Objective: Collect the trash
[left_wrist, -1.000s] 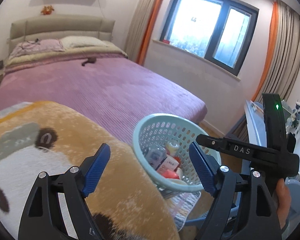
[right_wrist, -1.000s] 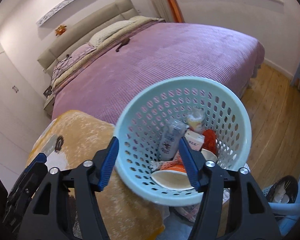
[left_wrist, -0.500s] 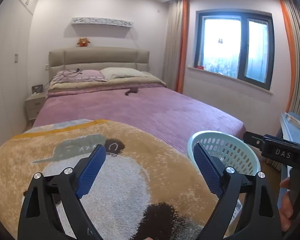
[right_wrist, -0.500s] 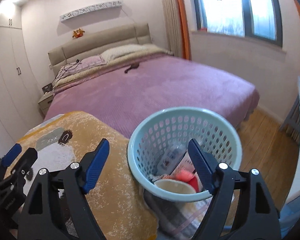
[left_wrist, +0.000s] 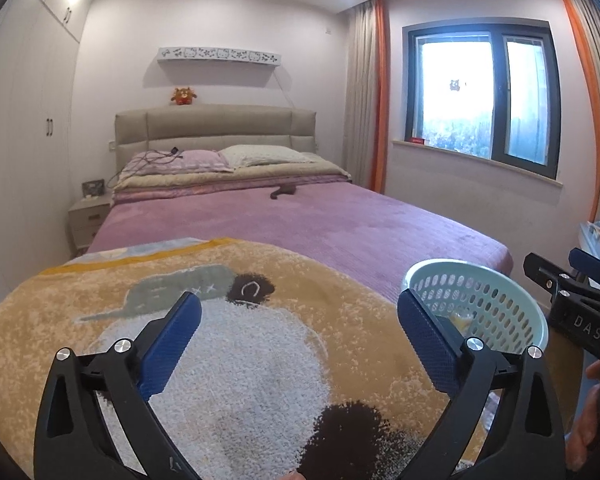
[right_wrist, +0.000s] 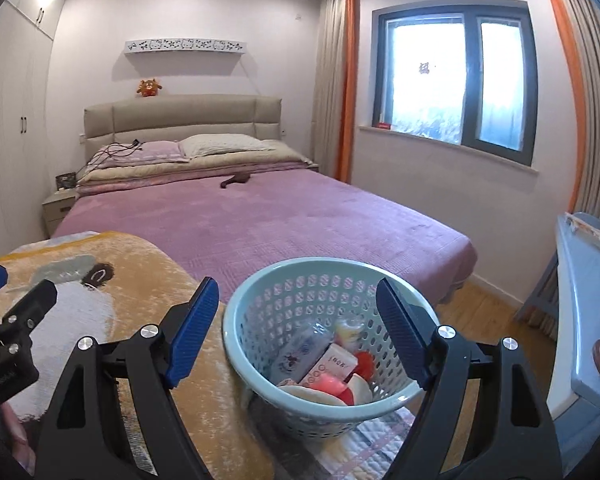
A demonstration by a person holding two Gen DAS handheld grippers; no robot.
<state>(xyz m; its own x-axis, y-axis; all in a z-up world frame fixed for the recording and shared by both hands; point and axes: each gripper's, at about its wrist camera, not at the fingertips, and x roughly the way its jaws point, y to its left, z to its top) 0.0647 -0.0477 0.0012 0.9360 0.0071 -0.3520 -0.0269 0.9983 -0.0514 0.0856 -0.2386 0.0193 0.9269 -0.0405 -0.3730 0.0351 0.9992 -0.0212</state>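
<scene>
Both views have been lifted from the basket toward the bed.

Left wrist view: the left hand-held gripper (left_wrist: pixel 298 336) is being opened wide, empty, with the basket (left_wrist: pixel 476 300) to its right.

Right wrist view: the right hand-held gripper (right_wrist: pixel 298 330) is held wide, empty. The basket of trash (right_wrist: pixel 320 360) sits just beyond it. More trash should be looked for slowly.

A home bedroom: made bed (left_wrist: pixel 300 220) with padded headboard (left_wrist: pixel 216 128), pillows, nightstand (left_wrist: pixel 88 220), fitted wardrobes (left_wrist: pixel 24 128), curtained window (left_wrist: pixel 480 100).

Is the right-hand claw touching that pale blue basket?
Apart. In the right wrist view the right gripper stands open, with nothing between its blue pads, and the basket sits beyond them, its rim unpinched.
</scene>
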